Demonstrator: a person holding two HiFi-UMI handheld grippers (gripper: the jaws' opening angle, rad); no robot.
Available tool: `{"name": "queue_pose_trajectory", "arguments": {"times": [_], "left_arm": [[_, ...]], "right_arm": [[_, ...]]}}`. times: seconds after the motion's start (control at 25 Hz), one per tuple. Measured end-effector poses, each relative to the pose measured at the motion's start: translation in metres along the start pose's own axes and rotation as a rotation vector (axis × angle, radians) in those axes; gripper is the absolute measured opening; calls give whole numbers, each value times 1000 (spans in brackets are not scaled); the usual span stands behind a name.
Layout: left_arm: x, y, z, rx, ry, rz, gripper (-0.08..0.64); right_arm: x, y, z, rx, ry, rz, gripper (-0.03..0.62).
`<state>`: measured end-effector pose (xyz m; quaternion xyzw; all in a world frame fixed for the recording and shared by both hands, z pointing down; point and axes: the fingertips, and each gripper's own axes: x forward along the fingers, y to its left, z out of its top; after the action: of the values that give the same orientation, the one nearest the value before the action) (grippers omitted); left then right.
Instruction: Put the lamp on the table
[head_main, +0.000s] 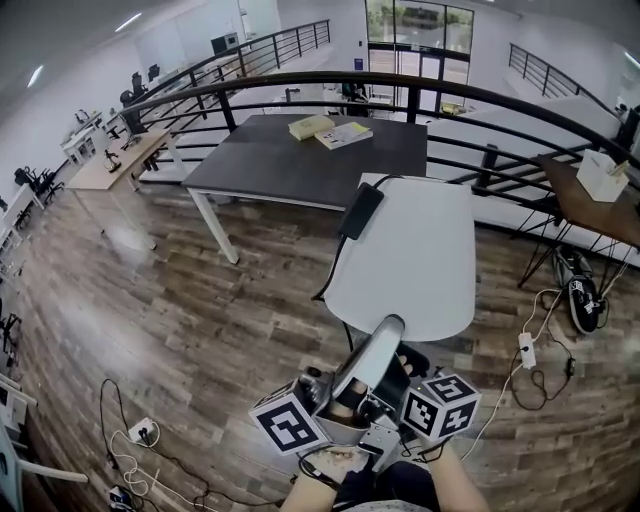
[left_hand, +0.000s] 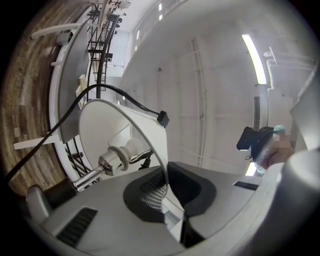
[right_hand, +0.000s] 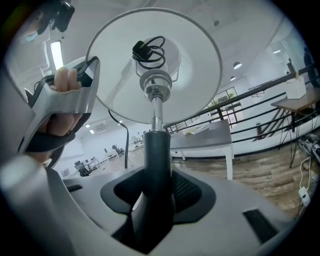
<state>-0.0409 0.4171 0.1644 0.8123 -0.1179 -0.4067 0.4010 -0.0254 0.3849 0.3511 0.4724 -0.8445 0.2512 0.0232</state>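
A lamp with a wide white shade (head_main: 415, 255) and a metal stem (head_main: 368, 362) hangs over the wooden floor, tilted away from me toward the dark grey table (head_main: 290, 160). My left gripper (left_hand: 167, 200) is shut on the thin rim of the shade (left_hand: 145, 125); the bulb socket (left_hand: 117, 157) shows inside. My right gripper (right_hand: 157, 192) is shut on the lamp's dark stem (right_hand: 157, 160), with the underside of the shade (right_hand: 200, 60) above it. Both marker cubes (head_main: 290, 422) (head_main: 440, 405) sit low in the head view. The lamp's black cable and adaptor (head_main: 360, 210) lie across the shade.
Two yellowish books (head_main: 330, 130) lie at the table's far side. A black railing (head_main: 480, 100) curves behind it. A brown side table with a tissue box (head_main: 602, 178) stands at right. Cables and a power strip (head_main: 527, 350) lie on the floor right; another socket (head_main: 142, 432) lies left.
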Motion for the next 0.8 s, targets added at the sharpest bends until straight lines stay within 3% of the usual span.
{"name": "queue_pose_trajectory", "arguments": {"times": [0.8], "left_arm": [[39, 86, 67, 9, -29, 47, 35]], "right_arm": [[100, -43, 31, 2, 33, 22, 186]]}}
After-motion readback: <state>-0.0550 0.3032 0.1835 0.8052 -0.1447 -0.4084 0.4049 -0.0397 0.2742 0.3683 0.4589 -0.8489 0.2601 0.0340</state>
